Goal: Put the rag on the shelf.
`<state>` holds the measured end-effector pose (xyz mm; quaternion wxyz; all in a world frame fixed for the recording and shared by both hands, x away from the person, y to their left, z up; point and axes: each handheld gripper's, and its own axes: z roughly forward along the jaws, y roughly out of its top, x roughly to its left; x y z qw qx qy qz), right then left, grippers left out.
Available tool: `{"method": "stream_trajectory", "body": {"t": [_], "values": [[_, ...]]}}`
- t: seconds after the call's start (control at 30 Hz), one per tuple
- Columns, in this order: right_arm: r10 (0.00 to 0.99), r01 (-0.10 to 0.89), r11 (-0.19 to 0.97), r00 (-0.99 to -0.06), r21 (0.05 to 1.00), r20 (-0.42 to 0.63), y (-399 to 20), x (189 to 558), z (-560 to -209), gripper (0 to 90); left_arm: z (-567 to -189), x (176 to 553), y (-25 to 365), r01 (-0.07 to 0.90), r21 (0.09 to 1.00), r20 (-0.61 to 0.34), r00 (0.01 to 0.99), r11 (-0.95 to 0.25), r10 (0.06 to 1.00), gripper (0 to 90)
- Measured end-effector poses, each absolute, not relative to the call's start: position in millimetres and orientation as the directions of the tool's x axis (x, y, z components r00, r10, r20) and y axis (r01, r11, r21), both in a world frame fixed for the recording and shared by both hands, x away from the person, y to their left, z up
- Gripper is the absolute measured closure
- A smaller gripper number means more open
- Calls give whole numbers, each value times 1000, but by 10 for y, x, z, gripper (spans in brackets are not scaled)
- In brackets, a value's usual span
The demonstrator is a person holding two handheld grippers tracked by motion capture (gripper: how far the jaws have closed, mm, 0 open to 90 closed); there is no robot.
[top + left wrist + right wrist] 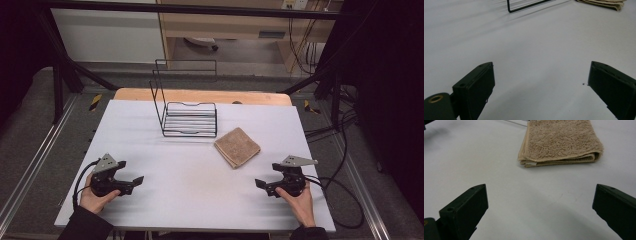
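Both forearms come in from the near edge, dark sleeves at the wrists. The left hand (95, 197) holds the left gripper (134, 183), jaws spread wide and pointing inward. The right hand (298, 200) holds the right gripper (261, 185) likewise, jaws wide apart, facing the left one.

on the table (150, 150) in front of you, the rack (190, 119) stands far, near the middle. the towel (237, 146) lies just right of it and nearer. your left gripper (134, 183) sits near left, your right gripper (262, 186) near right, well apart.
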<state>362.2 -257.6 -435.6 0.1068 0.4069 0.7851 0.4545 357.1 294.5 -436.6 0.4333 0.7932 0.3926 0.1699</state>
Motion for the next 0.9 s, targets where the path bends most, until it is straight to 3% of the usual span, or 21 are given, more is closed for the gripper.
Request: {"method": "stream_trajectory", "body": {"t": [0.5,0.9], "values": [[766,534,297,-628,791,137,-2249,3743,-4295,15,-4374,3576,2936,482,819,-73,626,-311,777,73],[748,517,386,-660,764,69,-1924,3927,-4261,136,-4375,3576,2945,482,818,-69,626,-315,777,83]]}}
